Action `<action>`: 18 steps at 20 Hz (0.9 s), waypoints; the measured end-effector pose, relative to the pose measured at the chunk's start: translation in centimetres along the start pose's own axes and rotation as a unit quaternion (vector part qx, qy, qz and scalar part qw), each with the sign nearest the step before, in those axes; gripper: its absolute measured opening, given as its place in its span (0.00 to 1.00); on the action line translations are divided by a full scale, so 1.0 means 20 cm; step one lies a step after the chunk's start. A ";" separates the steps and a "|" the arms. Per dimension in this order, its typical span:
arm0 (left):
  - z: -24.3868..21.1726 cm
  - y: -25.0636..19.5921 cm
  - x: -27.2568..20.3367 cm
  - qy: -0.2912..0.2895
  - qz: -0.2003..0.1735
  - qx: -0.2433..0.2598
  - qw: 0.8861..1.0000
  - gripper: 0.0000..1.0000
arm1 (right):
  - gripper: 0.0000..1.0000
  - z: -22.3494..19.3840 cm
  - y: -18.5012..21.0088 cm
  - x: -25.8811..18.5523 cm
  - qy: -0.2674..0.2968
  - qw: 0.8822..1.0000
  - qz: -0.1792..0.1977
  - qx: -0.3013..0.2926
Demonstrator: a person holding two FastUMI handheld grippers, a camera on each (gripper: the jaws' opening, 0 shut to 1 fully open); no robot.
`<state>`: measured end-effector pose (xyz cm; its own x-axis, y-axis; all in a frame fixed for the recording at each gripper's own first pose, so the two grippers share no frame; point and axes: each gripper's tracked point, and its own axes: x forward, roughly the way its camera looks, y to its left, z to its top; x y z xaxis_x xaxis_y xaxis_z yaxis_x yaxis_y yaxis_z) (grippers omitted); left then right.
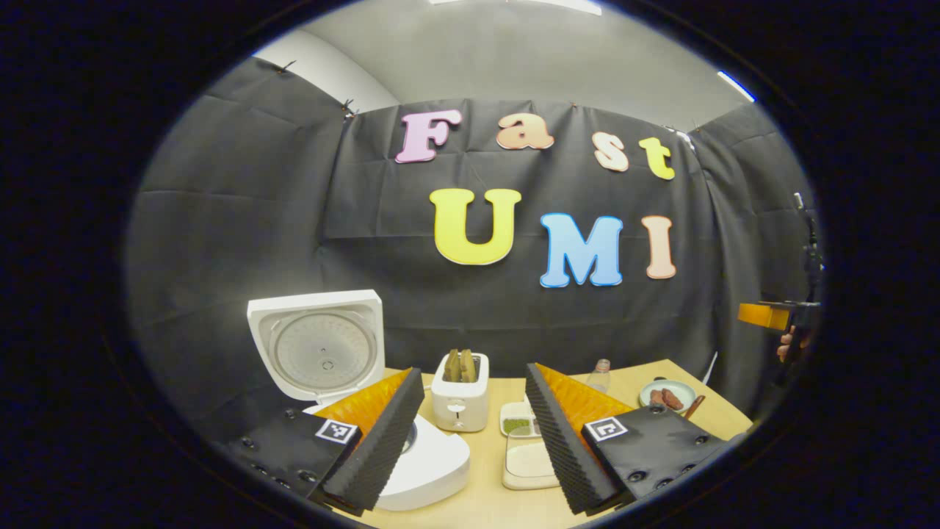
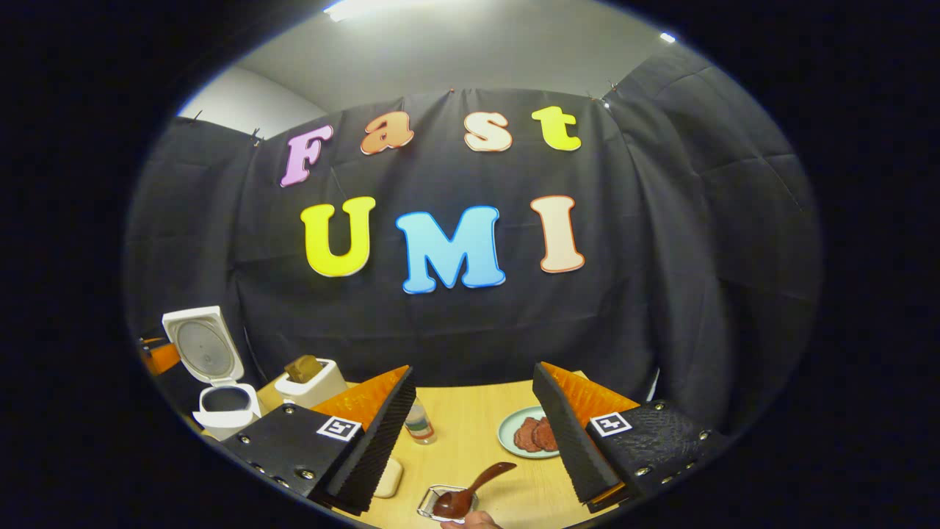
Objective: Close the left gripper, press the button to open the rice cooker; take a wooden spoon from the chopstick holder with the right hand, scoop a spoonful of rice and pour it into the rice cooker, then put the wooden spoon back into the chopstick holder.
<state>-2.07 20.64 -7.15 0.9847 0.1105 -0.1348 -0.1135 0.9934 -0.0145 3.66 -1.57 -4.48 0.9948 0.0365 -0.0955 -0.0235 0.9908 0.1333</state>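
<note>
Standing open on the wooden table (image 1: 485,507), the white rice cooker (image 1: 429,466) has its square lid (image 1: 316,344) raised upright, showing a round, dimpled metal inner plate; in the right gripper view the cooker (image 2: 224,411) sits at far left with its dark pot exposed. The left gripper (image 1: 474,433) has its fingers spread apart, holding nothing; their inner pads (image 1: 382,448) are ribbed and wedge-shaped. The right gripper (image 2: 470,433) likewise has its fingers apart and empty. Between the right gripper's fingers, near the bottom edge, a dark, glossy wooden spoon (image 2: 470,491) with a curved handle rests in a small metal holder (image 2: 433,503); a fingertip (image 2: 470,520) shows just below it.

Other things: a white toaster (image 1: 460,400) holding two slices of bread, beside the cooker; a shallow rectangular tray (image 1: 525,463) of pale grains, with a smaller dish of green grains (image 1: 518,422) behind it; a small clear bottle (image 2: 418,426); and a pale round plate (image 2: 514,433) bearing reddish-brown slices. The left gripper's left finger overlaps the cooker's body.
</note>
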 end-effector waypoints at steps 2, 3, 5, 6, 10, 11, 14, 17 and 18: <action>0.08 0.11 0.06 -0.008 0.020 -0.003 1.000 0.96 | 0.97 0.04 0.02 -0.02 0.000 1.000 0.007 0.021; 0.11 0.17 0.08 -0.009 0.029 -0.002 1.000 0.97 | 0.98 0.07 0.06 -0.03 0.001 0.999 0.017 0.037; 0.17 0.31 0.15 -0.008 0.058 0.006 0.998 0.96 | 0.97 0.12 0.05 -0.03 -0.009 0.999 0.016 0.049; 0.21 0.38 0.19 -0.008 0.071 0.010 0.997 0.97 | 0.97 0.15 0.04 -0.03 -0.018 0.999 0.014 0.047; 0.38 0.70 0.35 -0.013 0.143 -0.013 0.990 0.97 | 0.97 0.15 -0.01 -0.04 -0.024 0.999 0.004 0.035; 0.40 0.78 0.39 -0.016 0.171 -0.029 0.985 0.96 | 0.97 0.14 -0.02 -0.03 -0.021 0.999 -0.001 0.036; 0.44 0.90 0.54 -0.025 0.209 -0.049 0.976 0.96 | 0.97 0.10 -0.04 -0.02 -0.005 0.999 -0.005 0.042; 0.46 1.09 0.72 -0.017 0.254 -0.041 0.966 0.95 | 0.97 0.07 -0.09 0.01 0.003 0.999 -0.019 0.037; 0.45 1.14 0.78 -0.009 0.265 -0.051 0.963 0.95 | 0.97 0.08 -0.10 0.02 0.003 0.999 -0.024 0.037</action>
<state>11.82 45.35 -0.62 0.7875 0.6018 -0.1331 -0.6114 0.7900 -0.0456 4.31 -3.82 -3.30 0.9939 -0.0092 -0.1103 0.0315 0.9789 0.2020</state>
